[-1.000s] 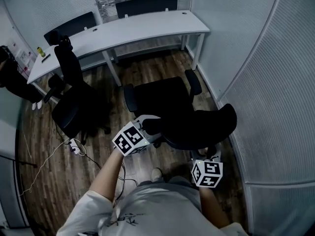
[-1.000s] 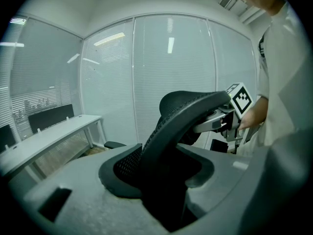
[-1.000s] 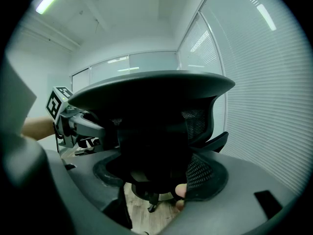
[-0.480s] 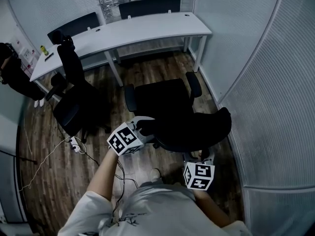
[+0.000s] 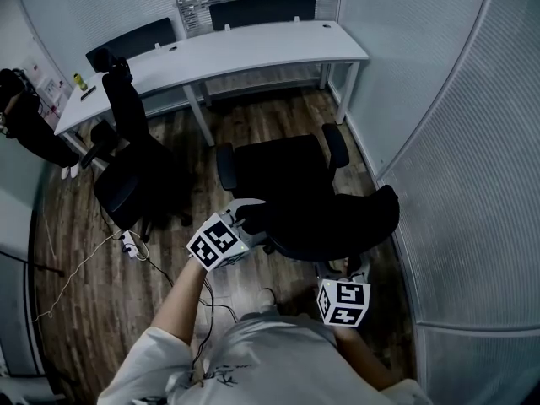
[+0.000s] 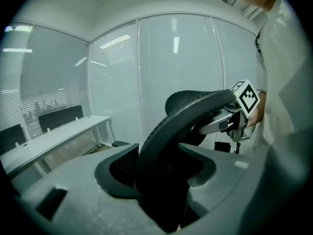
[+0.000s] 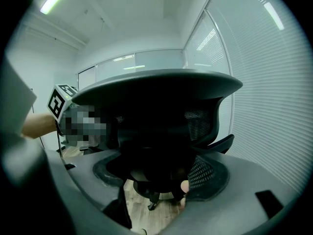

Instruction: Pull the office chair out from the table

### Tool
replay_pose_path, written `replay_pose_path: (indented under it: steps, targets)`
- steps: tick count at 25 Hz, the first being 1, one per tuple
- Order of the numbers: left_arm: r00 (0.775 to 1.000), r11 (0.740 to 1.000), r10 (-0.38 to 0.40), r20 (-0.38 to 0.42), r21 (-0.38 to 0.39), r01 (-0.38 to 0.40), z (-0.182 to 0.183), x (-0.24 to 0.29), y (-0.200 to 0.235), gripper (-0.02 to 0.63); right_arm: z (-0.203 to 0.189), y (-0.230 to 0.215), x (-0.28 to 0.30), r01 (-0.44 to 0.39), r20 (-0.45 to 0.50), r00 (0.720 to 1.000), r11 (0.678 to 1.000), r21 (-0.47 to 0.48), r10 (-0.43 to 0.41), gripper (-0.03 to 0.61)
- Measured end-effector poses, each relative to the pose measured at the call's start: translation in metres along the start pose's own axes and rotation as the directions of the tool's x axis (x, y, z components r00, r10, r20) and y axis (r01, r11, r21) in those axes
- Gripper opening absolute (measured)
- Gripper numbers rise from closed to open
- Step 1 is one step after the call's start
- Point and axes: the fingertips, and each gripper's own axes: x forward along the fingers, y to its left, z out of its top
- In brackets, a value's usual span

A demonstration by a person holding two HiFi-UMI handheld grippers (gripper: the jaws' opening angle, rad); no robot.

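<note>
The black office chair (image 5: 283, 167) stands out on the floor, away from the white table (image 5: 228, 49), with its curved backrest (image 5: 337, 222) nearest me. My left gripper (image 5: 245, 213) is at the backrest's left end. In the left gripper view the backrest rim (image 6: 186, 116) runs between the jaws of that gripper (image 6: 161, 180), which are opening, with a gap on one side. My right gripper (image 5: 350, 264) reaches under the backrest's right end. In the right gripper view the dark backrest (image 7: 156, 89) fills the gap of that gripper (image 7: 156, 180) from pad to pad.
A second black chair (image 5: 126, 167) stands left of the pulled-out one, near the table's left end. A glass wall with blinds (image 5: 456, 159) runs close along the right. A power strip (image 5: 126, 245) and cable lie on the wood floor. A person (image 5: 25, 133) stands at far left.
The chair and both grippers stay almost where they were. The right gripper's marker cube sits slightly further left than a second ago, and the head view has tilted up a little.
</note>
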Motion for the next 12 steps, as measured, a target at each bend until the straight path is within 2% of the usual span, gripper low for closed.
replay_pose_path:
  steps: [4, 12]
  targets:
    - [0.998, 0.998, 0.068, 0.011, -0.010, -0.068, 0.002, -0.008, 0.003, 0.259, -0.001, -0.001, 0.000, -0.018, -0.011, 1.000, 1.000, -0.019, 0.018, 0.291]
    - [0.975, 0.976, 0.207, 0.079, -0.090, -0.200, 0.003, -0.038, 0.000, 0.264, -0.004, 0.001, -0.010, -0.050, -0.017, 0.999, 0.998, -0.026, 0.049, 0.291]
